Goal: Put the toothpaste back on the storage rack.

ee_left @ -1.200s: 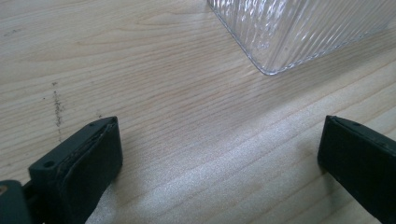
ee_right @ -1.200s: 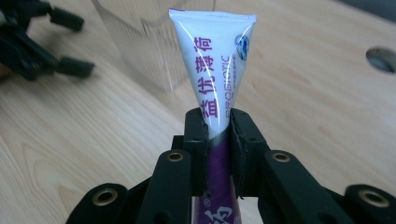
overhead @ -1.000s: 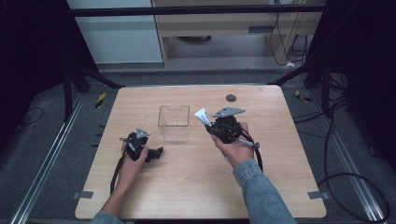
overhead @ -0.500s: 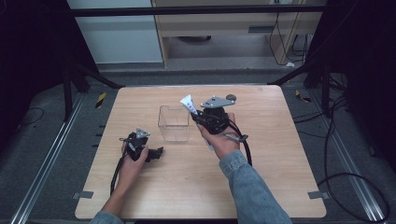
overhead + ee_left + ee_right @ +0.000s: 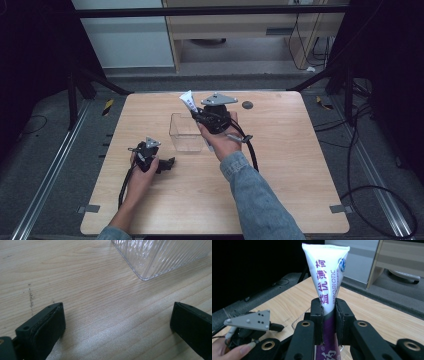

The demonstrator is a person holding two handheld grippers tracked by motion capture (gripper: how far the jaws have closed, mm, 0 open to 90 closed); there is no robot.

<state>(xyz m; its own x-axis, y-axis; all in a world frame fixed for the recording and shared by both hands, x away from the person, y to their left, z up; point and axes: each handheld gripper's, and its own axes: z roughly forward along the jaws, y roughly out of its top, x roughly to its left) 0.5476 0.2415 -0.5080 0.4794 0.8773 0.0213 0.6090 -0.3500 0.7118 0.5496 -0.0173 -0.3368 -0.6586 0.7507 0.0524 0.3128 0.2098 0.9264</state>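
1. Carrying the toothpaste tube (image 5: 325, 277) leftward, your right gripper (image 5: 196, 114) now hangs at the far right edge of the clear plastic container (image 5: 186, 134); a second ago it was off to the right of that bin, and half a second ago it was only starting to close in on it.

2. Confirm the grip. In the right gripper view the two black jaws are clamped on the tube's lower body, and its flat crimped end stands up above them. The purple cap end runs down out of view between the jaws.

3. Note the tilt. In the high view the tube (image 5: 188, 101) leans up and to the left, with its white end past the container's far rim.

4. Check the left gripper (image 5: 169, 163). It has stayed where it was through the last second, resting on the wooden table (image 5: 300, 165) just beside the container's near left corner. Its jaws stand wide apart with nothing between them, and the left gripper view shows the ribbed container corner (image 5: 160, 257) ahead.

5. Judge progress. The carry looks almost finished; the tube is not yet inside the container.

6. Plan the drop. The crimped end probably needs bringing over the opening before you release, or the tube may catch the rim.
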